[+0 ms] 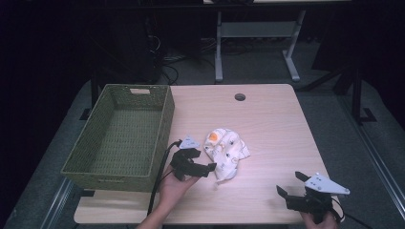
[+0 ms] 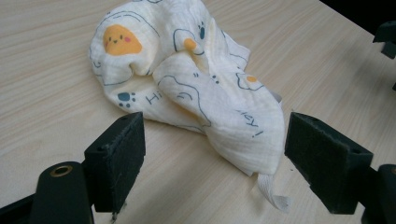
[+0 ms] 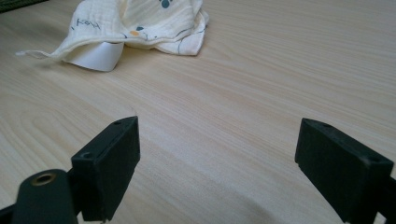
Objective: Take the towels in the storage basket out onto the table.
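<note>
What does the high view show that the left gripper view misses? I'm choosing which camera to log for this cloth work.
High view alone: the green woven basket, the round hole in the table and the person's left hand.

Left gripper view alone: the cloth's printed detail, the orange smiling face, blue paw print, and white tag.

Both: the crumpled cloth, the wooden table and the open left gripper near the cloth.

Overhead light falls evenly on the pale wooden surface [image 1: 267, 124] while the room beyond sinks into near-black. Shadows under the crumpled cloth [image 2: 187, 84] are soft. Both gripper views blur slightly at the near jaws; the high view looks grainy, perhaps underexposed.
</note>
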